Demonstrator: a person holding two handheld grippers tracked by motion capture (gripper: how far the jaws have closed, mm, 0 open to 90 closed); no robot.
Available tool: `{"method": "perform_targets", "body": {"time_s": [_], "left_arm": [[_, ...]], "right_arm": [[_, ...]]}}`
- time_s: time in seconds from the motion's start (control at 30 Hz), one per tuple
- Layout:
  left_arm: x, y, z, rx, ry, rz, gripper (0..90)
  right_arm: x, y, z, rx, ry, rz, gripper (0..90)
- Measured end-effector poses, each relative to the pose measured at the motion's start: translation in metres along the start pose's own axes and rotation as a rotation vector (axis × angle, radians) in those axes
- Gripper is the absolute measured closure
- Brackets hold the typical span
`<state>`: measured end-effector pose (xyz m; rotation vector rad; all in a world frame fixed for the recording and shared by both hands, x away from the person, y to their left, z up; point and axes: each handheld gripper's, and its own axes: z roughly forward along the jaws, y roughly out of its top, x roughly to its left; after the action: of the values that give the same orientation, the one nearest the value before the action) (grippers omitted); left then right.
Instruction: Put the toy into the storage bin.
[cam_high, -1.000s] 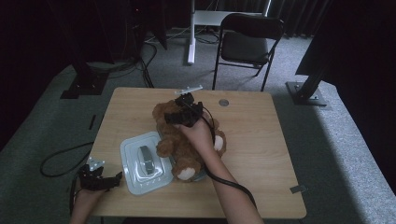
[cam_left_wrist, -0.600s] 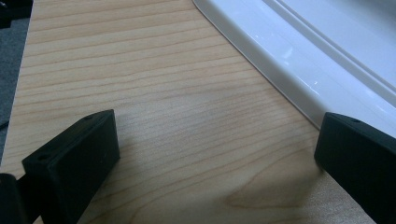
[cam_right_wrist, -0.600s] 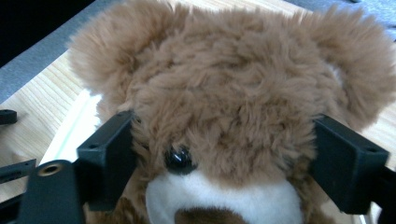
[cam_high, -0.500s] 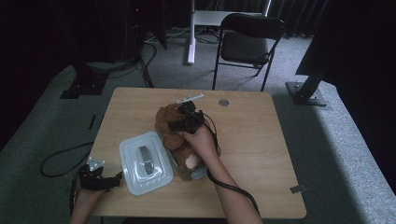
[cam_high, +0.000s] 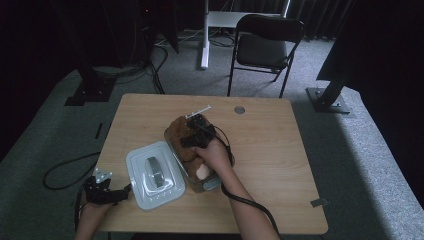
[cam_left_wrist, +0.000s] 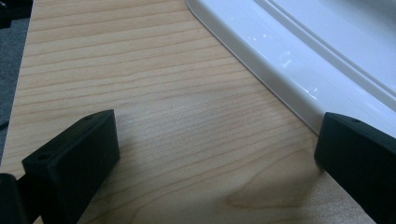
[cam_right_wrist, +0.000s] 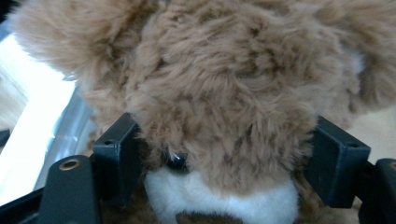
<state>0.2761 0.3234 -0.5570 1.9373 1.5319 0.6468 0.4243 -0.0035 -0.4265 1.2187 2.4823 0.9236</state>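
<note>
Table (cam_high: 280, 150): wooden, bears all items below.
Lid (cam_high: 152, 175): white, flat on the table, just left of the box.
Box (cam_high: 210, 182): clear plastic, beside the lid, holding the teddy bear.
Teddy bear (cam_right_wrist: 219, 88): brown plush, lying in the box.
Right gripper (cam_right_wrist: 224, 158): jaws have just been closing, pads pressing both sides of the bear's head.
Left gripper (cam_left_wrist: 210, 154): jaws open over bare wood at the lid's edge.

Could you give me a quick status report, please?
Right tool clamped on teddy, jaws just closing, pressing it into clear box. Left tool open, idle beside lid. Nothing in the way.
</note>
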Motion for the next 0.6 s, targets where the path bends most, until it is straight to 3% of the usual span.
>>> {"method": "perform_targets", "body": {"time_s": [0.23, 0.47, 0.6], "left_arm": [[0.000, 0.000, 0.000, 0.000, 0.000, 0.000, 0.6], [0.000, 0.000, 0.000, -0.001, 0.000, 0.000, 0.6], [0.000, 0.000, 0.000, -0.001, 0.000, -0.001, 0.6]], "right_arm": [[-0.006, 0.000, 0.016, 0.102, 0.030, 0.003, 23.9], [-0.002, 0.000, 0.037, 0.218, -0.030, -0.015, 26.3], [-0.002, -0.002, 0.036, 0.185, -0.037, -0.015, 22.7]]}}
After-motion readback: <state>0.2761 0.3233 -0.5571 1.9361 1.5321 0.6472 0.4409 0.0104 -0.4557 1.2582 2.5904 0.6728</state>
